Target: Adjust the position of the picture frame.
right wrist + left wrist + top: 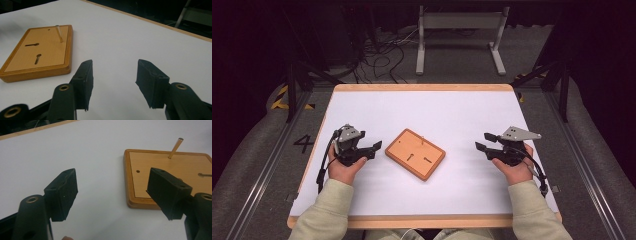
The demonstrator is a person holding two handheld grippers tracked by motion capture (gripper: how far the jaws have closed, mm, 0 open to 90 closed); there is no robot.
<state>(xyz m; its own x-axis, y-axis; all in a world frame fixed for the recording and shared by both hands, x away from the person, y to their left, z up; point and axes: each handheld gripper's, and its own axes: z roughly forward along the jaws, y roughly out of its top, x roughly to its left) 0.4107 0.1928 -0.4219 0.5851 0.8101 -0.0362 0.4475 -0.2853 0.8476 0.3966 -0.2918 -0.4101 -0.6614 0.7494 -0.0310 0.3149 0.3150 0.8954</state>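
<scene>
A flat rectangular wooden board point(415, 153) is laid askew near the middle of the white table point(427, 107). Two keyhole-shaped slots point(35, 51) are cut into its top, and a thin metal pin point(175, 148) is stood tilted near the board's far edge.

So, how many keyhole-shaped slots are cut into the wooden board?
2. On the wooden board, one slot lies farther from the right gripper, and the other slot is nearer to it. A thin pin stands beyond them.

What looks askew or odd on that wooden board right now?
The thin pin near the wooden board's far edge leans instead of standing straight. The board itself lies turned at an angle to the table edges. Nothing spilled or broken.
</scene>
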